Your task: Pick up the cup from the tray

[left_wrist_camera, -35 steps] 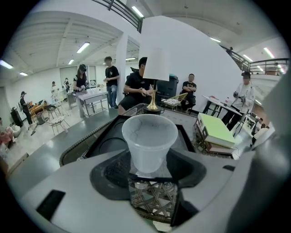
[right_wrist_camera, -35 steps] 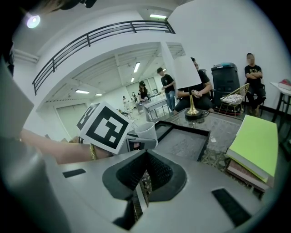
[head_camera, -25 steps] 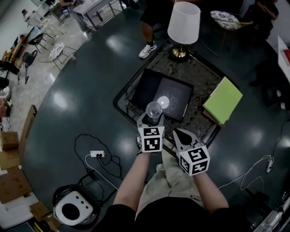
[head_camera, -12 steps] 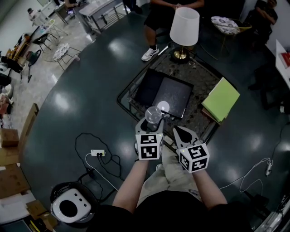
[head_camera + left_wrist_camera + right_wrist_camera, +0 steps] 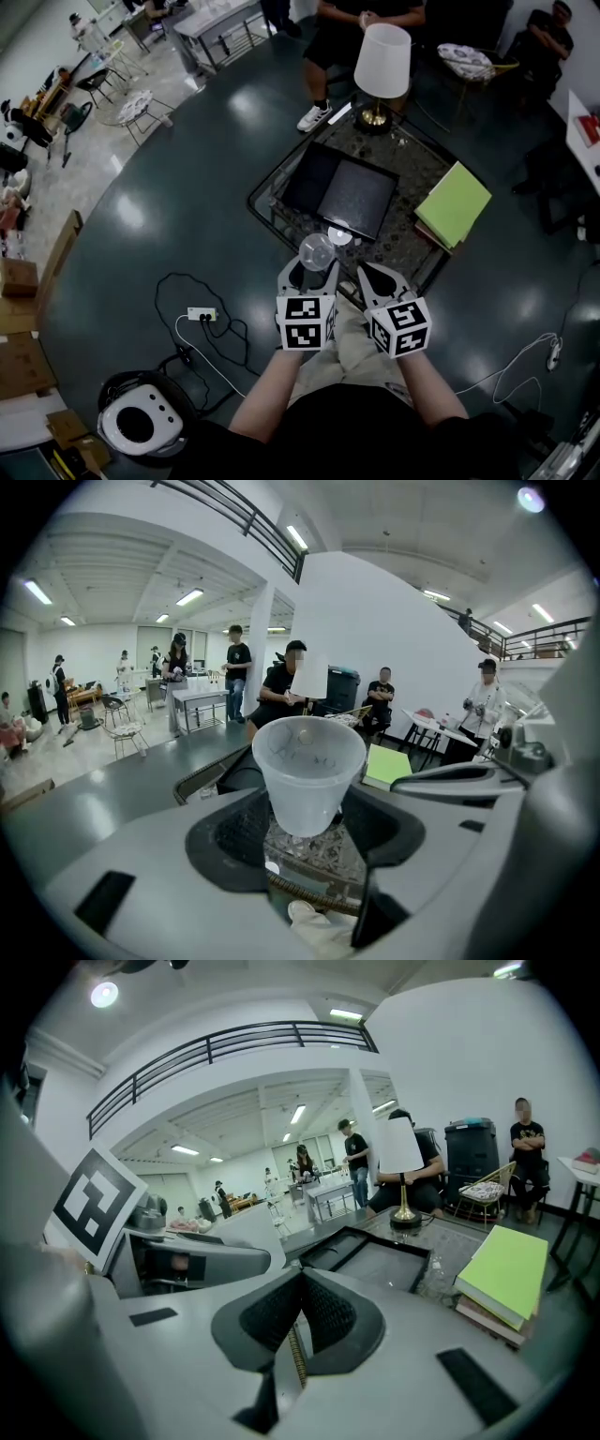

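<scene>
A clear plastic cup (image 5: 317, 251) stands upright between the pads of my left gripper (image 5: 314, 267), held in the air over the near edge of the low table. In the left gripper view the cup (image 5: 307, 771) fills the middle, with both dark pads pressed on its lower sides. The dark tray (image 5: 342, 192) lies on the table beyond the cup, with nothing tall on it. My right gripper (image 5: 377, 274) hovers just to the right of the left one. Its pads (image 5: 314, 1312) meet, with nothing between them.
On the table, a white-shaded lamp (image 5: 381, 61) stands at the far end and green books (image 5: 455, 202) are stacked at the right. People sit behind the table. A power strip (image 5: 200, 315) with cables and a round white device (image 5: 141, 424) lie on the floor at left.
My left gripper has drawn the cup back from over the tray's near edge toward me. The right gripper has stayed beside it, still shut.
</scene>
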`<action>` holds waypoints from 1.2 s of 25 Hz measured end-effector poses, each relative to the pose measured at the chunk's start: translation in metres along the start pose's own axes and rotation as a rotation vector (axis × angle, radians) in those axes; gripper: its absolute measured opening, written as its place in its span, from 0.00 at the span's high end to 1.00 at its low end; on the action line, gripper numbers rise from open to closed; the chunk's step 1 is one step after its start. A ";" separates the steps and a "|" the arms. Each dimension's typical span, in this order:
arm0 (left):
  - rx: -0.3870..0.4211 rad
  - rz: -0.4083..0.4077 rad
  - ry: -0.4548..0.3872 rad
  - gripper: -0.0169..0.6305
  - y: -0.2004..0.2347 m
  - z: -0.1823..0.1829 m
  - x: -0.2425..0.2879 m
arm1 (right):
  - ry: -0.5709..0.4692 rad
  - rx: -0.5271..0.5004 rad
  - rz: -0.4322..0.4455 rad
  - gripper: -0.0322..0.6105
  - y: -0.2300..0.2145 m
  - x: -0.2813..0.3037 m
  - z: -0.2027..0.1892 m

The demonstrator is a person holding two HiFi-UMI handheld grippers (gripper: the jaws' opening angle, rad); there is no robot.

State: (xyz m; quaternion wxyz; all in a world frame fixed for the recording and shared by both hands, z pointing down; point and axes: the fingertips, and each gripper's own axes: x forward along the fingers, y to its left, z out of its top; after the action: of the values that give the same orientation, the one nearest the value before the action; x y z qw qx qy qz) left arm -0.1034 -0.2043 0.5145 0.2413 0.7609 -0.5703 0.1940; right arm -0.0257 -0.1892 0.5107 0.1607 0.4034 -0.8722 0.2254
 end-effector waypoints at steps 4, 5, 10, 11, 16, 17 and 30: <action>-0.004 -0.012 -0.027 0.58 -0.007 -0.004 -0.025 | -0.008 -0.018 0.013 0.93 0.009 -0.010 0.000; -0.008 -0.015 -0.032 0.58 -0.009 -0.005 -0.032 | -0.009 -0.022 0.016 0.93 0.012 -0.013 -0.001; -0.014 -0.018 -0.056 0.58 -0.014 -0.013 -0.061 | -0.013 -0.044 0.032 0.93 0.024 -0.026 -0.004; -0.013 -0.018 -0.058 0.58 -0.015 -0.014 -0.065 | -0.014 -0.048 0.036 0.93 0.026 -0.029 -0.005; -0.009 -0.011 -0.065 0.58 -0.016 -0.019 -0.079 | -0.003 -0.060 0.049 0.93 0.035 -0.034 -0.013; -0.010 -0.011 -0.066 0.58 -0.017 -0.020 -0.081 | -0.001 -0.065 0.050 0.93 0.037 -0.035 -0.014; -0.020 -0.007 -0.075 0.58 -0.018 -0.023 -0.083 | -0.018 -0.088 0.065 0.93 0.047 -0.043 -0.011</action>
State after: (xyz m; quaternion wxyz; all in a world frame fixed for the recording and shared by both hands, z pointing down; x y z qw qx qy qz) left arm -0.1092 -0.1221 0.4830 0.2280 0.7673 -0.5780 0.1587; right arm -0.0338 -0.1294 0.4878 0.1627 0.3693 -0.8953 0.1884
